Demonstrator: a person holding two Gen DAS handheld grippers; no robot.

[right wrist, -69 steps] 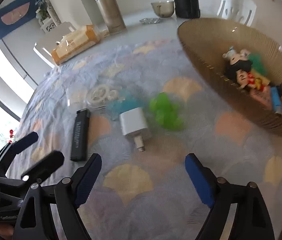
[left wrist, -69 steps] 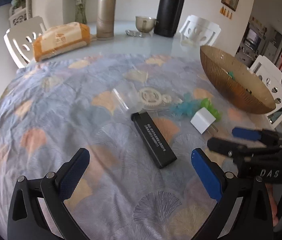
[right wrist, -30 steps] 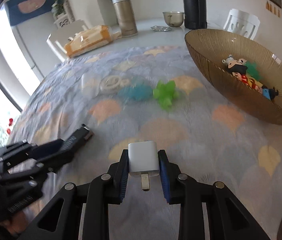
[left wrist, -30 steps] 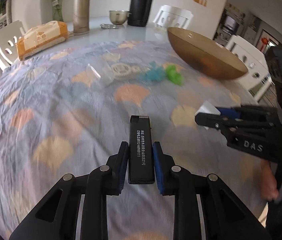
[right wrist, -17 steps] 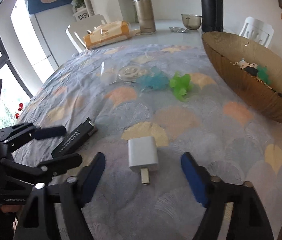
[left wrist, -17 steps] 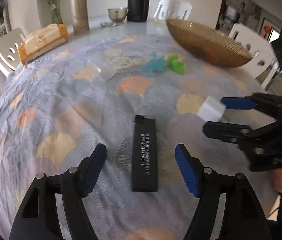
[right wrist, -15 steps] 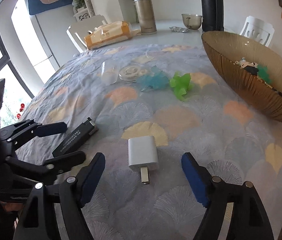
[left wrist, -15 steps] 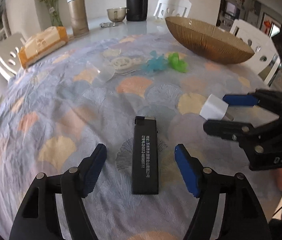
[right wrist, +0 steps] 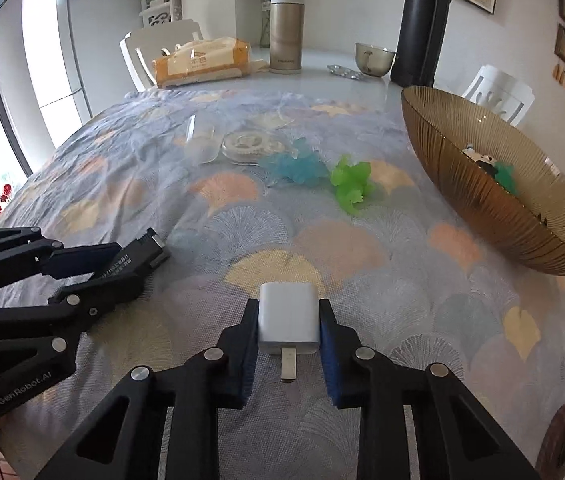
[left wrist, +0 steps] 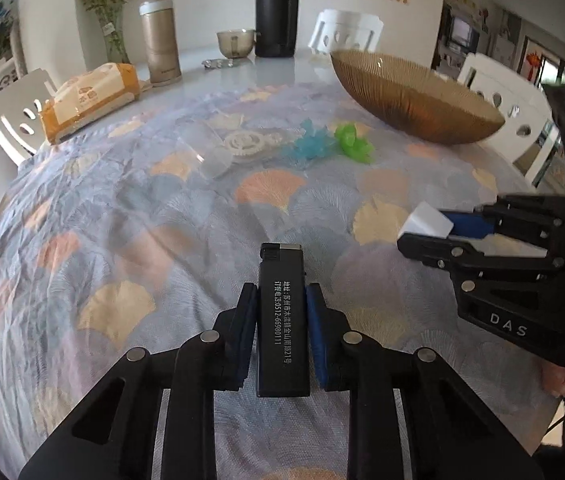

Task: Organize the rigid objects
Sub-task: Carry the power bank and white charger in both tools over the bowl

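A black lighter-shaped bar with white print sits between the blue pads of my left gripper. Its jaws are closing on it and the pads press both long sides just above the patterned cloth. My right gripper is closing on a white plug charger, pads against its sides, prong pointing back at the camera. The right wrist view shows the left gripper and bar at the left. The left wrist view shows the right gripper and charger at the right.
An amber ribbed bowl holding small toys stands at the right. A green toy, a blue toy, a white gear and a clear cup lie mid-table. A tissue pack, flasks and chairs are at the back.
A second ago both grippers held their objects, half a second ago both stood open with bar and charger lying on the cloth. Now both have closed on them again.
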